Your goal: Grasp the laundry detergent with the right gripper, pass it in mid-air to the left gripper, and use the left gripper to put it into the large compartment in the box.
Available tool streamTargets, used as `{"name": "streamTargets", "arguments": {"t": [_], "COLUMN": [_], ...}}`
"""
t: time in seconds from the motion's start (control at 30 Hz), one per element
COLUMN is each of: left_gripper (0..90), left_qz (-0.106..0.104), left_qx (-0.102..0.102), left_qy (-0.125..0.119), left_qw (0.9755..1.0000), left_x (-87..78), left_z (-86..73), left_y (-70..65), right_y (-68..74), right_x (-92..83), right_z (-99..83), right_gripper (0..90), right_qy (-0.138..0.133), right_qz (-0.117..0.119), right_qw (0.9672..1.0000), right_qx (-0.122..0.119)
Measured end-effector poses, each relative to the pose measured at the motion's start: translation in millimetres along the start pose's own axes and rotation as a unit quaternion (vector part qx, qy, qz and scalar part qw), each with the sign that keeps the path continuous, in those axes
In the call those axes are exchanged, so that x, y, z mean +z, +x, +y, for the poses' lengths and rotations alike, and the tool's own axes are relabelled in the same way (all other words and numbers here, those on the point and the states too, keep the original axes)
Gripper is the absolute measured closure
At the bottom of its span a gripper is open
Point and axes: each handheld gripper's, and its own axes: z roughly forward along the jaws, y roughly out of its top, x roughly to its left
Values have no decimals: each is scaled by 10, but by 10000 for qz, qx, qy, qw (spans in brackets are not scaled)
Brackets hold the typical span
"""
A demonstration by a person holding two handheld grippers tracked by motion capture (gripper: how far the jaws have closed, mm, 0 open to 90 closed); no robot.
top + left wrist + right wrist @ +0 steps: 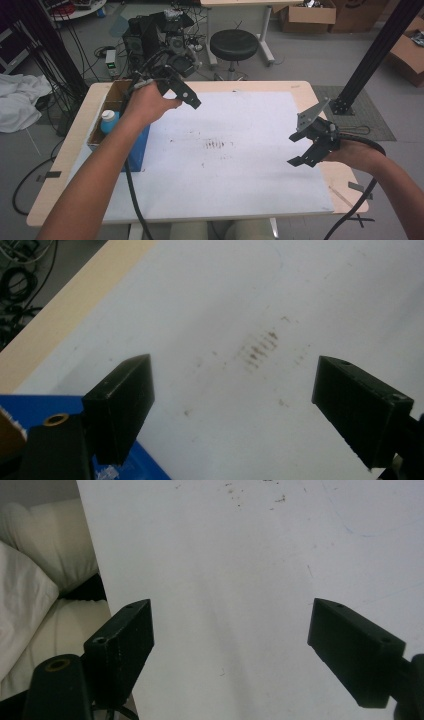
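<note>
Left hand-held gripper (pixel 192 100) gaping, empty | right hand-held gripper (pixel 296 149) gaping, empty | both over white sheet (pixel 225 165)

The left gripper (pixel 232 405) hangs over a white sheet (pixel 210 300), its two black jaws spread wide with nothing between them. Ahead of the jaws lies a patch of brown smudges (pixel 260 347). Under the left-hand jaw sits a blue box (pixel 50 405).
</note>
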Motion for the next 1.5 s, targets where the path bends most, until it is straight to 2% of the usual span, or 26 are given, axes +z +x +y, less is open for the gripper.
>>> {"name": "streamTargets", "arguments": {"t": [0.03,0.1,0.13,0.33,0.43,0.47,0.5,0.6,0.67,0.9,1.1,1.5], "left_gripper": [177,178,180,178,177,177,177,178,181,184,184,187], "left_qz": [0,-122,-122,-250,-256,-281,-281,-360,-389,-505,-476,-486], "left_qx": [0,218,218,553,636,755,755,978,1039,1157,1174,1284], "left_qy": [0,39,39,122,139,158,158,222,300,338,319,391], "left_qw": [10000,9997,9997,9981,9975,9966,9966,9943,9934,9914,9914,9898], "left_x": [0,71,71,205,235,264,264,335,380,467,472,526], "left_z": [0,37,37,99,119,142,142,177,183,120,105,131], "left_y": [0,-45,-45,-136,-170,-196,-196,-251,-273,-286,-269,-315], "right_y": [0,3,6,8,5,1,1,-12,-21,-47,-56,-38], "right_x": [0,5,4,6,11,15,15,21,25,48,59,63], "right_z": [0,22,29,61,67,73,73,95,110,157,176,148], "right_gripper": [183,183,183,183,183,183,183,183,183,183,183,179], "right_qy": [0,2,7,5,17,20,20,12,14,56,71,66], "right_qz": [0,-2,-1,11,14,17,17,23,26,51,61,42], "right_qw": [10000,10000,10000,10000,10000,10000,10000,10000,10000,9999,9999,9999], "right_qx": [0,10,12,-17,-3,-28,-28,-38,-34,-74,-84,-65]}}
